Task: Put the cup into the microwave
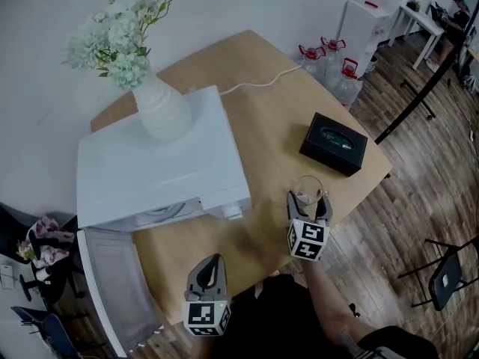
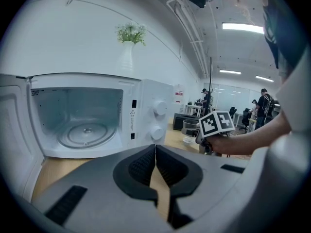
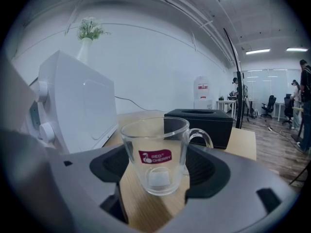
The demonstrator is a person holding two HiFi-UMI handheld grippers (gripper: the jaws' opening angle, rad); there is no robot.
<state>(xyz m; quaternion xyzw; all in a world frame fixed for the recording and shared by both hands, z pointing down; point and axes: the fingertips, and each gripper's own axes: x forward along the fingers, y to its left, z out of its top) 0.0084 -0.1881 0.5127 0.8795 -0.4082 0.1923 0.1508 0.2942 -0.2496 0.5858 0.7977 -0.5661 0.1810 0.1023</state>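
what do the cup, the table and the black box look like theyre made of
The cup: clear glossy glass; you see straight through its walls, and it carries a red printed label.
The table: light wood or wood-look laminate, fairly matte; faint grain, cannot tell which.
The black box: dark matte surface, perhaps plastic or leatherette; the look leaves it open.

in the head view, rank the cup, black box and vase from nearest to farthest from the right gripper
1. cup: between the jaws of the right gripper.
2. black box: just beyond the cup, slightly to the right.
3. vase: far left, on top of the microwave.
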